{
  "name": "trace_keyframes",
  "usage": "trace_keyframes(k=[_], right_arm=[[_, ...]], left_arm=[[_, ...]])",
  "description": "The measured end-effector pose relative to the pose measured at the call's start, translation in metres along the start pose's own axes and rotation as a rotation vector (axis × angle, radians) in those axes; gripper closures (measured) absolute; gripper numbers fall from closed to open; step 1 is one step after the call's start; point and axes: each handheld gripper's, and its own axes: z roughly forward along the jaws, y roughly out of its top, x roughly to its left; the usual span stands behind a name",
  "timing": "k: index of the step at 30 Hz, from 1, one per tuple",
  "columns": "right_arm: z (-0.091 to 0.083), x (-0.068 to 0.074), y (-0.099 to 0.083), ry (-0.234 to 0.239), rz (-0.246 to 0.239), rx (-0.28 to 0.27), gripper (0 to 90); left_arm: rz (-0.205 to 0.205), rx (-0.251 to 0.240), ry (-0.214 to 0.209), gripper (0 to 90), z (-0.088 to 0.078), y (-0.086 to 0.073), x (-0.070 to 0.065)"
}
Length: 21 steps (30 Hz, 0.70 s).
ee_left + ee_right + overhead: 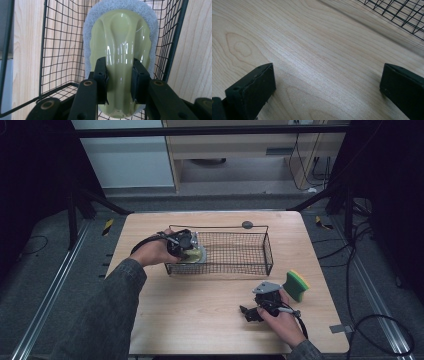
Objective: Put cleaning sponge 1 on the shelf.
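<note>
Clamped on the raised central ridge of a pale yellow-green scrubbing brush, the left gripper has its two black jaws pressed against either side of that glossy plastic handle. The handle is smooth, rounded and shiny with light streaks, and a white fibrous pad rims it in an oval. Just beyond and around the left gripper stands a black wire basket, rectangular, with a fine square mesh and a thin rod frame; the brush sits inside the basket's left end, with mesh behind it and to both sides of the jaws. In the high view the left hand reaches forward over the basket's near-left corner, forearm in a grey sleeve stretched diagonally across the desk, a pale wood-grain top.

Right gripper rests low on the desk near its front right part, jaws spread wide with nothing between them but bare wood grain. The right hand wraps its body from behind, and the jaws point left. Just behind it, to its right, stands a green and yellow sponge, a soft rectangular block, apart from the basket.
</note>
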Motion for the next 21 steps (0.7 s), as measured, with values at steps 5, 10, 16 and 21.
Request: trace_keyframes(k=[5, 10, 16, 21], right_arm=[[0.0, 0.0001, 0.0, 0.0, 0.001, 0.0, 0.4], [0.0, 0.0, 0.0, 0.0, 0.0, 0.001, 0.5], [0.0, 0.0001, 0.0, 0.001, 0.001, 0.0, 0.5], [0.0, 0.0, 0.0, 0.0, 0.0, -0.001, 0.5]], left_arm=[[-0.004, 0.004, -0.004, 70.2, 0.0006, -0.0019, 0.0003], [-0.009, -0.006, -0.011, 70.1, -0.0005, -0.0034, -0.0005], [-0.014, -0.022, -0.013, 69.8, -0.0039, -0.0033, -0.0013], [-0.025, -0.04, -0.012, 68.3, -0.0085, -0.004, -0.0012]])
